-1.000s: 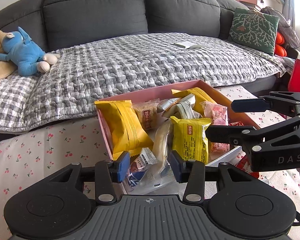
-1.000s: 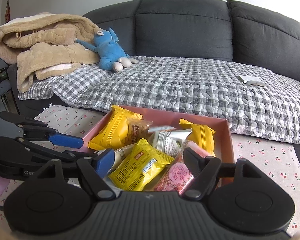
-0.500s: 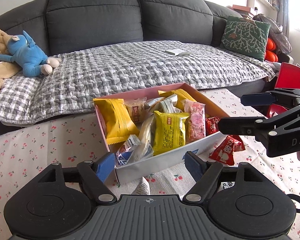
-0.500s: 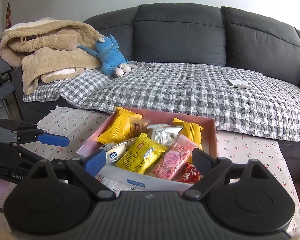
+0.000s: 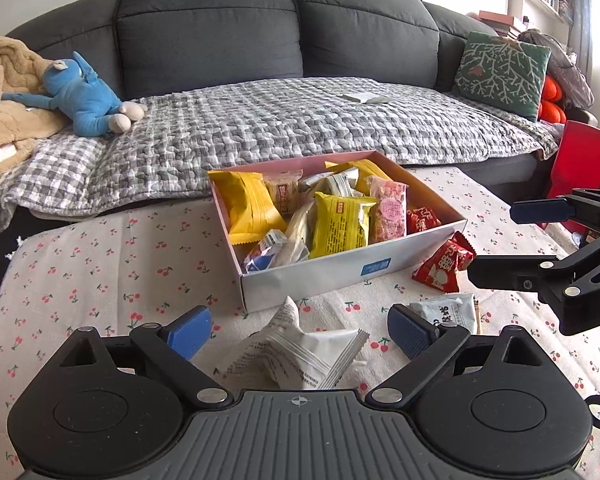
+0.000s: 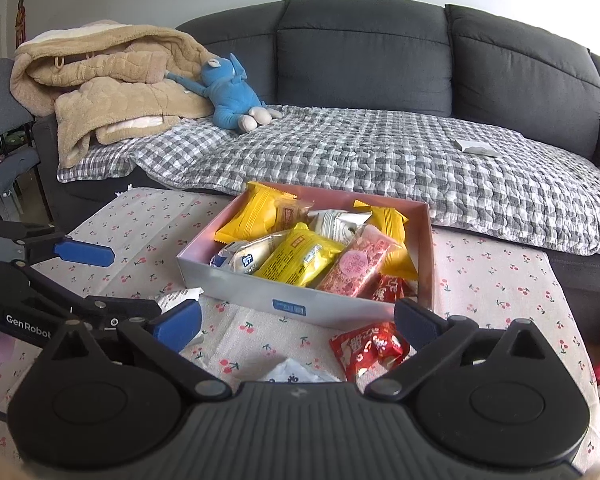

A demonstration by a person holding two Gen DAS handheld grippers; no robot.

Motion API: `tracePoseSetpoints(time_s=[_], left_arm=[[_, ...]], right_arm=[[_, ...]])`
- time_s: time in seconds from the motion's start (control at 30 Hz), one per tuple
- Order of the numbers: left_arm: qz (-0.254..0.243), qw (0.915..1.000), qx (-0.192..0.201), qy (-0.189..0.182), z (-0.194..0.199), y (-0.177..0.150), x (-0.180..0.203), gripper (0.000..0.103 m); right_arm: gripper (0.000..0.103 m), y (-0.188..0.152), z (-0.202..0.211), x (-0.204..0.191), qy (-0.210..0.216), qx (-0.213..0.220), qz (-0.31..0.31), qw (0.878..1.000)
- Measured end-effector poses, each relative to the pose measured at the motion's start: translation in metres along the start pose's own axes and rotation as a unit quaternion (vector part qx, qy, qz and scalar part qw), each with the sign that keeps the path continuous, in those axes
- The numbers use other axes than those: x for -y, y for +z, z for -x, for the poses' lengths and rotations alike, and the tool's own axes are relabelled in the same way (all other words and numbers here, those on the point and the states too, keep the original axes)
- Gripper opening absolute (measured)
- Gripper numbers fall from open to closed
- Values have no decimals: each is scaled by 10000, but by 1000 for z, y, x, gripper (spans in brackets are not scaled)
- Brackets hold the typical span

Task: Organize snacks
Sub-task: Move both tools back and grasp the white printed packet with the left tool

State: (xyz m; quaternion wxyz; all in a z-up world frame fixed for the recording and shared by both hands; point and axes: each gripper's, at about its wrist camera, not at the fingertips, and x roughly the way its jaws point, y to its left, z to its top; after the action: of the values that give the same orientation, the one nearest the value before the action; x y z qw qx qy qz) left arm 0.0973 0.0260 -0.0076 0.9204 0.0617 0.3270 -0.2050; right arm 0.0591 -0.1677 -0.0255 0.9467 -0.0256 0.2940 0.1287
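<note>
Biggest thing in the room is the dark grey sofa [image 6: 364, 52], with a grey checked quilt [image 6: 380, 152] spread over the seat, a beige padded coat [image 6: 108, 84] heaped at one end and a blue plush toy [image 6: 232, 96] lying against it. A green patterned cushion [image 5: 500, 68] sits at the other end.

In front of that is the surface [image 5: 100, 264], covered in a white cloth with little cherries. The snack box [image 5: 340, 276] sits on it, a shallow open cardboard tray, pink inside and pale grey-white outside with a small blue label on the near wall. It's packed pretty full: a big yellow packet [image 5: 252, 208] at the far left, a yellow bar packet [image 5: 340, 224] in the middle, a pink speckled packet [image 5: 388, 208] next to it, plus white and red wrappers tucked around them.

Three snacks are loose on the cloth, outside the box: a red packet [image 5: 444, 264] just beside the box's near right corner, a crumpled white packet [image 5: 300, 352] in front of the box, and another white wrapper with dark print [image 5: 448, 316] close by.

The left gripper [image 5: 300, 332] is spread wide open and empty, hovering with the crumpled white packet between its blue pads. The right gripper [image 6: 298, 320] is also wide open, holding nothing, with the red packet near its right finger.
</note>
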Motion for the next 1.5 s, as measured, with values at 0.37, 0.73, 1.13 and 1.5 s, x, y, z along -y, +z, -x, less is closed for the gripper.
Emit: tracePoseSetpoints(time_s=[0.37, 0.73, 1.13, 1.5], left_arm=[[323, 9987, -193, 336, -4, -32, -6, 97], [745, 9965, -333, 202, -22, -37, -2, 97], [1736, 9838, -443, -74, -52, -27, -13, 94], [1643, 9854, -443, 48, -54, -25, -11, 72]], right_arm=[[103, -38, 0, -4, 76, -328, 93, 9994], [103, -51, -17, -25, 302, -599, 228, 9975], [102, -52, -39, -26, 177, -589, 147, 9980], [83, -48, -48, -20, -10, -517, 139, 9986]])
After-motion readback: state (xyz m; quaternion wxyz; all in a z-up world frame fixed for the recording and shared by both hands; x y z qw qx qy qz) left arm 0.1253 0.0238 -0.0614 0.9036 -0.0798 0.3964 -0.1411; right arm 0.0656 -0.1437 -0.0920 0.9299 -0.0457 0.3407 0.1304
